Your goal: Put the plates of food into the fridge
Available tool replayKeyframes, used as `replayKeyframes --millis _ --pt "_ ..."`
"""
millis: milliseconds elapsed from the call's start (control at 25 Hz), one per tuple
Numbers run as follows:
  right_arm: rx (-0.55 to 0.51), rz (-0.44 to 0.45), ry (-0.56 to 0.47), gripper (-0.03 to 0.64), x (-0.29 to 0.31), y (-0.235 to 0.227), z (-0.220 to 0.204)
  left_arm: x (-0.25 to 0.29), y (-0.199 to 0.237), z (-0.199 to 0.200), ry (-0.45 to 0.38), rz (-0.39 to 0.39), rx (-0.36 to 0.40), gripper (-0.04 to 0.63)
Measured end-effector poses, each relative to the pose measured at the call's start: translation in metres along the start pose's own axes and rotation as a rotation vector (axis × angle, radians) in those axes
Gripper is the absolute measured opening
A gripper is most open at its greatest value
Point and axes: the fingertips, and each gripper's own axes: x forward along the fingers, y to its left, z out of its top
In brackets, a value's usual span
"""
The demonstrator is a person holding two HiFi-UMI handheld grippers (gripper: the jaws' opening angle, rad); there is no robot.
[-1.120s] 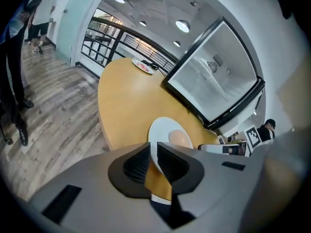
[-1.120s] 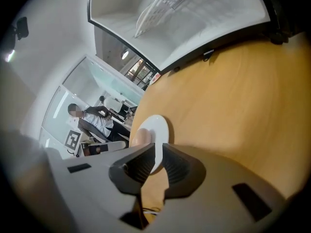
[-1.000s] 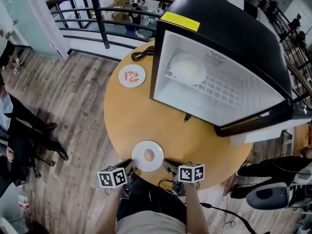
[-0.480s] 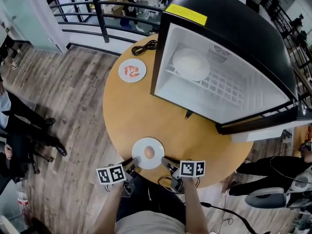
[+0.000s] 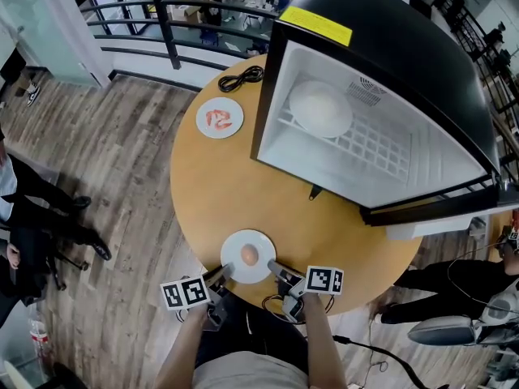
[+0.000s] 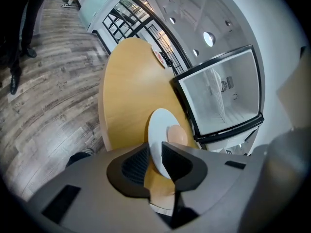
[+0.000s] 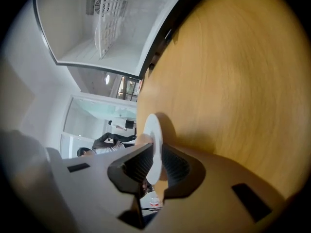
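A white round plate (image 5: 233, 266) carrying a pale brown rounded piece of food (image 5: 249, 255) sits at the near edge of the round wooden tabletop (image 5: 211, 193), with a gripper at each side of its rim. The left gripper (image 5: 220, 272) has the rim between its fingers (image 6: 133, 164); these have just been closing a little but stand wider than the rim and do not pinch it. The right gripper (image 5: 276, 268) has fingers (image 7: 138, 166) that have just eased open slightly, yet they sit tight on the opposite rim. A second white plate with red food (image 5: 220, 120) lies near the far left edge. The black fridge (image 5: 389, 47) stands open on the far right side, a third white plate (image 5: 320, 109) on its wire shelf (image 5: 373, 148).
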Motion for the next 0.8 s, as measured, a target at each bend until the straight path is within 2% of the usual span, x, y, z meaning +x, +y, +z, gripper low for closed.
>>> replayKeyframes --millis 80,160,360,440,520,600,800 --pt "0.021 0.015 -0.002 0.055 0.001 0.000 0.000 0.000 0.000 0.001 -0.004 -0.011 -0.014 0.054" --pt "0.038 0.029 -0.010 0.028 0.002 0.001 0.001 0.001 -0.001 0.004 -0.006 -0.020 -0.019 0.054" --pt "0.053 0.120 -0.074 0.018 -0.004 0.021 0.013 -0.005 -0.017 0.022 -0.055 -0.067 -0.033 0.047" --pt "0.023 0.128 -0.101 0.018 -0.011 0.029 0.022 -0.009 -0.033 0.034 -0.089 -0.087 -0.009 0.044" --pt "0.001 0.197 -0.142 0.018 -0.018 0.050 0.036 -0.012 -0.056 0.048 -0.115 -0.123 0.018 0.043" --pt "0.010 0.251 -0.185 0.018 -0.028 0.069 0.049 -0.015 -0.081 0.063 -0.133 -0.162 0.049 0.040" --pt "0.053 0.320 -0.293 0.018 -0.059 0.103 0.079 -0.015 -0.139 0.092 -0.162 -0.218 0.163 0.039"
